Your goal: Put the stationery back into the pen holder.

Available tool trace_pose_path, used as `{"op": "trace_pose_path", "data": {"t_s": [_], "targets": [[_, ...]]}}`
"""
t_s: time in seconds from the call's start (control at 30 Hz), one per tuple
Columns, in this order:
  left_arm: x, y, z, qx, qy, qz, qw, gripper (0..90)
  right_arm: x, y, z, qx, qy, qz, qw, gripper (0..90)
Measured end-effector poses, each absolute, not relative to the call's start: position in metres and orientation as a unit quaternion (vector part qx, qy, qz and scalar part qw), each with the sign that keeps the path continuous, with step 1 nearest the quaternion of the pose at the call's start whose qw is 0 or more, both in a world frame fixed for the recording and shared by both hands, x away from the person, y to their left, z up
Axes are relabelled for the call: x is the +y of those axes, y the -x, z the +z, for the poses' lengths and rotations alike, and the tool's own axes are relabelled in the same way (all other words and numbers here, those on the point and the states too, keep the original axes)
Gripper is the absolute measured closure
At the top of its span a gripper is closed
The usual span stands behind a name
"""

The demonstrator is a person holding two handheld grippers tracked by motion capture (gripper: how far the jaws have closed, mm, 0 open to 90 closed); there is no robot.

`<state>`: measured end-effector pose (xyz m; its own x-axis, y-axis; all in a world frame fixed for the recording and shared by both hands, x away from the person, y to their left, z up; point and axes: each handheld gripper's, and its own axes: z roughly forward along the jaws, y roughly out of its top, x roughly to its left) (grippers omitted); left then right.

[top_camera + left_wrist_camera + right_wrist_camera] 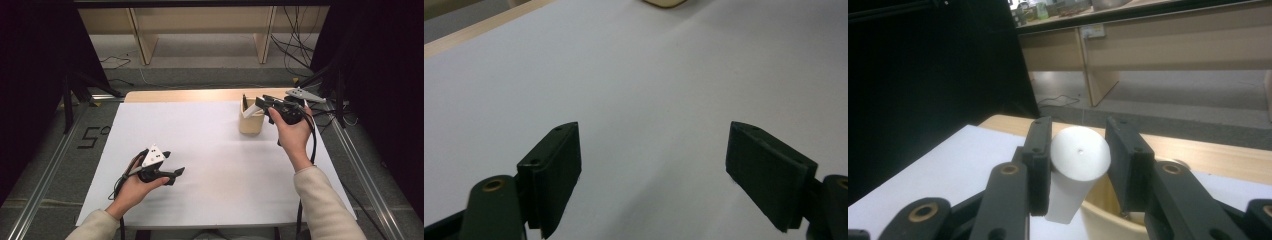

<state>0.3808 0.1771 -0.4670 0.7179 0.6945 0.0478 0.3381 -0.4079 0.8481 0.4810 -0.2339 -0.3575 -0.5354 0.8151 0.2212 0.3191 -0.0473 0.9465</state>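
Note:
My right gripper is shut on a white tapered piece, held slanted just over a beige cup at the back right of the white sheet. In the right gripper view both black pads press on the white piece at its round wide end, and the beige cup's rim lies below it. A dark flat thing stands in the cup at its far left side. My left gripper rests low at the front left, open with nothing between its jaws. The beige cup's base sits far ahead of it.
A white sheet covers the table, with a bare wooden strip along the far edge. Black curtains hang at both sides. Wooden shelf legs and loose cables are on the floor beyond.

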Motion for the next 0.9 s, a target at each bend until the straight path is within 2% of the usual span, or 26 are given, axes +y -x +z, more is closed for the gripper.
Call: {"op": "trace_pose_path", "data": {"t_s": [0.9], "targets": [[0.176, -0.382, -0.469, 0.317, -0.816, 0.200, 0.441, 22.3, -0.237, -0.507, -0.364, 0.650, -0.461, 0.552, 0.245, 65.5]]}}
